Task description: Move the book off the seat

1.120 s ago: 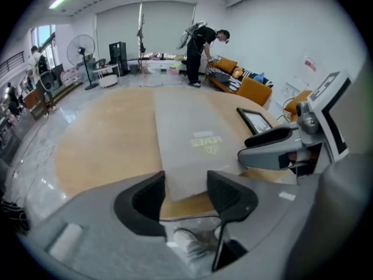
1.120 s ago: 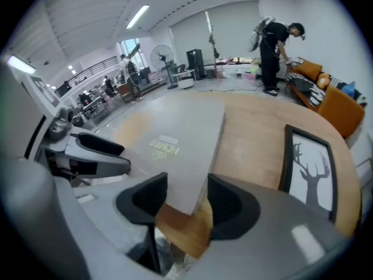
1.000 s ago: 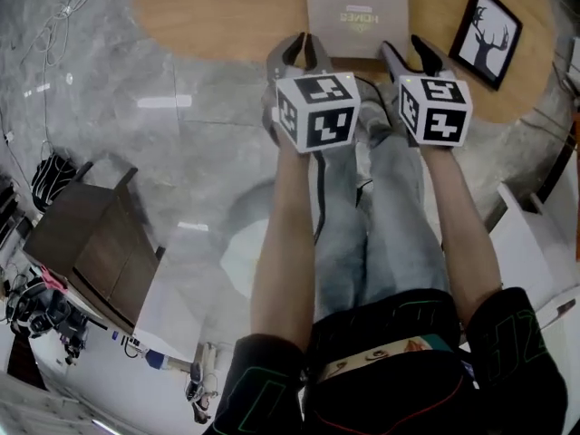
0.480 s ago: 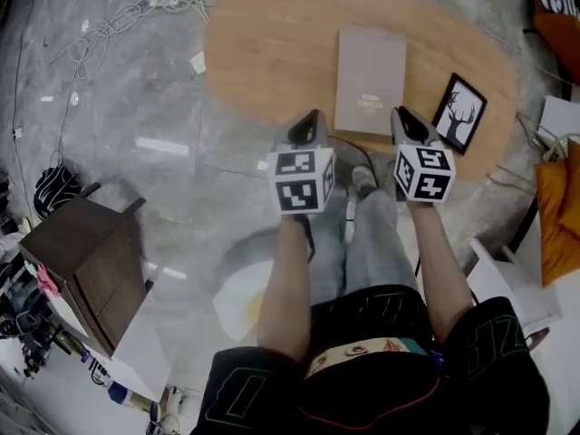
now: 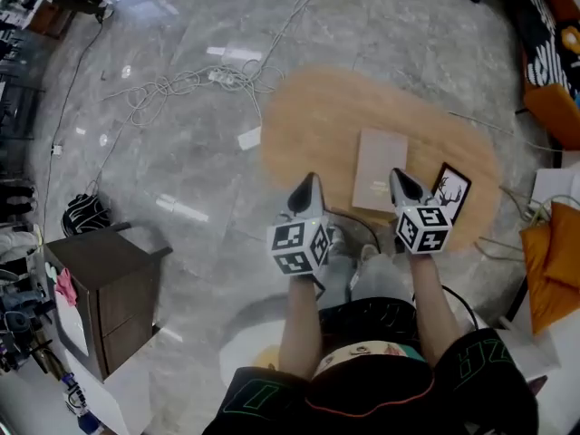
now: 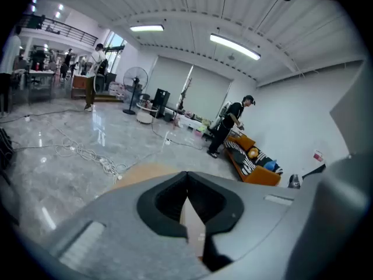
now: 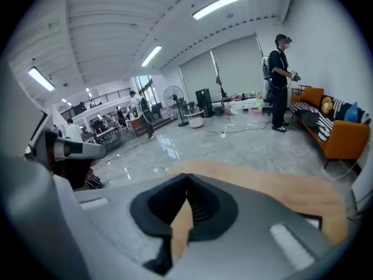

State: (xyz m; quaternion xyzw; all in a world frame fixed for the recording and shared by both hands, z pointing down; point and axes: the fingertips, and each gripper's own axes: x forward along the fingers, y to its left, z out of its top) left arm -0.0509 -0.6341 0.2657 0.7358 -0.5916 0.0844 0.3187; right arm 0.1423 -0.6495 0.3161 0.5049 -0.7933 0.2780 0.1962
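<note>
A beige book (image 5: 379, 170) lies flat on a low oval wooden top (image 5: 308, 125), beside a framed deer picture (image 5: 450, 193). In the head view my left gripper (image 5: 308, 181) hangs shut over the top's near edge, left of the book. My right gripper (image 5: 399, 178) is shut too, its tip over the book's near right corner and well above it. Neither holds anything. In the left gripper view the left gripper (image 6: 186, 175) has its jaws meeting at the tips, and a strip of beige shows through the gap behind them. The right gripper (image 7: 186, 178) shows the same, with the wooden top (image 7: 274, 185) beyond.
A dark brown cabinet (image 5: 101, 293) stands at the left. Loose white cables (image 5: 181, 84) trail over the grey marble floor. Orange cushions (image 5: 548, 265) and a white unit sit at the right. A person (image 7: 280, 83) stands by an orange sofa (image 7: 344, 139).
The head view has pulled up and back, so the wooden top and book look smaller and farther off. Both grippers have drawn back from the book. The right jaws have closed.
</note>
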